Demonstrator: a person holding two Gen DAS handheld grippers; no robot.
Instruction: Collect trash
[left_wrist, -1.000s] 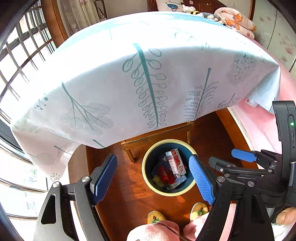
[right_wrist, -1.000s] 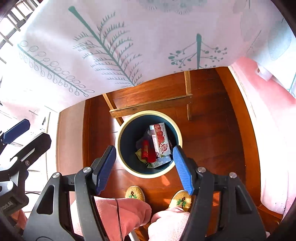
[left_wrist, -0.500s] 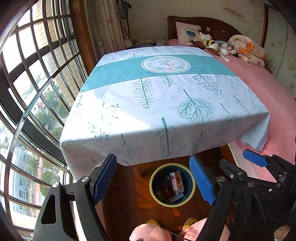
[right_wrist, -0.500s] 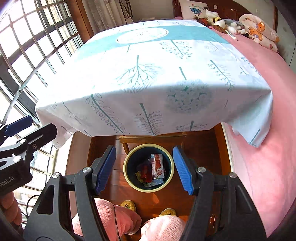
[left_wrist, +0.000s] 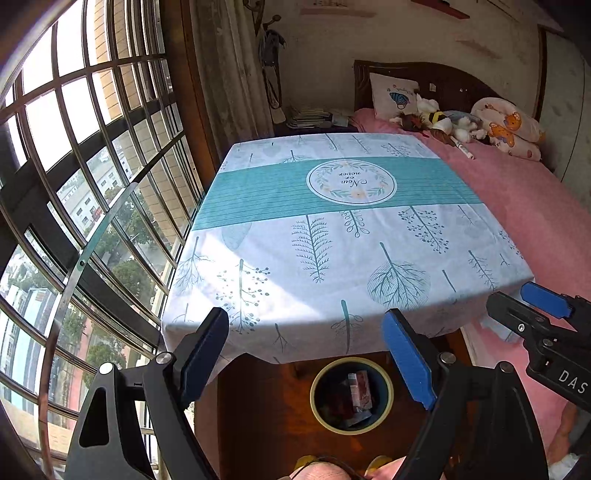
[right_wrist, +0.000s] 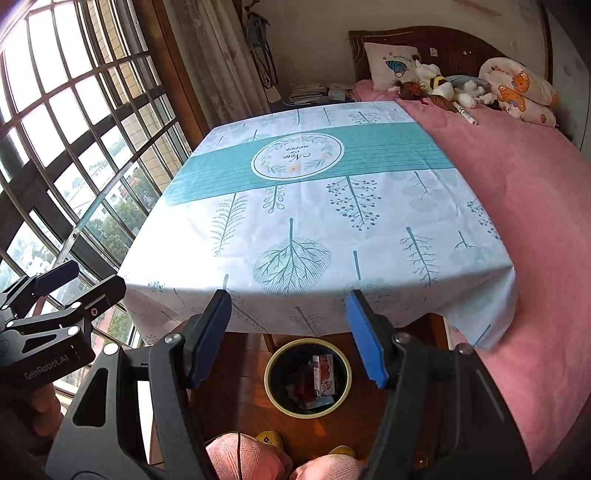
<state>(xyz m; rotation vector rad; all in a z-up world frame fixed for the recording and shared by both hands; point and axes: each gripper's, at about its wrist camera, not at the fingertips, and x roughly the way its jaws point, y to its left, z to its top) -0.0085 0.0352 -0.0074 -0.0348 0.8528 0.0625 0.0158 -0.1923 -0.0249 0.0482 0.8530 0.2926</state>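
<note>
Bed (left_wrist: 532, 199) in pink is filling the right side as we are looking across the room, and beside it the counter (left_wrist: 332, 251) is sitting under a leaf-print cloth. Below the counter's near edge, on the wooden floor, the yellow-rimmed trash bin (right_wrist: 275, 397) is standing with a red carton (right_wrist: 324, 374) and other litter inside. We are holding the left gripper (left_wrist: 306, 362) and the right gripper (right_wrist: 290, 338) above the bin, both spread wide and carrying nothing.
</note>
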